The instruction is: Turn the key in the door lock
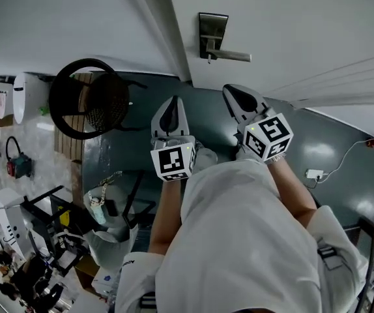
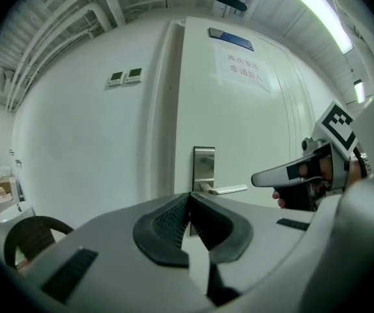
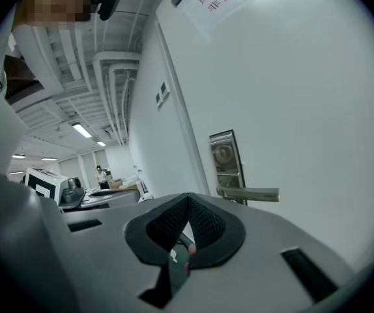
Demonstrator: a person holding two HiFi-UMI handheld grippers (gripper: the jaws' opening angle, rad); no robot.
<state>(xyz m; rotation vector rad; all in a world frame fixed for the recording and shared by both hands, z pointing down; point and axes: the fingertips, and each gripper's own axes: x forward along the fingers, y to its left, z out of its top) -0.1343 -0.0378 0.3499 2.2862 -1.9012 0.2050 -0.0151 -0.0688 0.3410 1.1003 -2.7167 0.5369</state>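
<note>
As left tongs (image 2: 190, 204) and right tongs (image 3: 187, 204) press together, rectangular metal plate (image 1: 212, 26), straight lever (image 1: 234, 56)

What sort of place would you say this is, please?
Probably an office or workshop interior: a white door with a lever handle and posted notice, under exposed ceiling ducts.

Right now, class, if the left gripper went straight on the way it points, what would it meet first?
Probably the silver rectangular metal lock plate on the white door, where its lever handle joins. The left gripper lines up with it, though depth is unclear.
</note>
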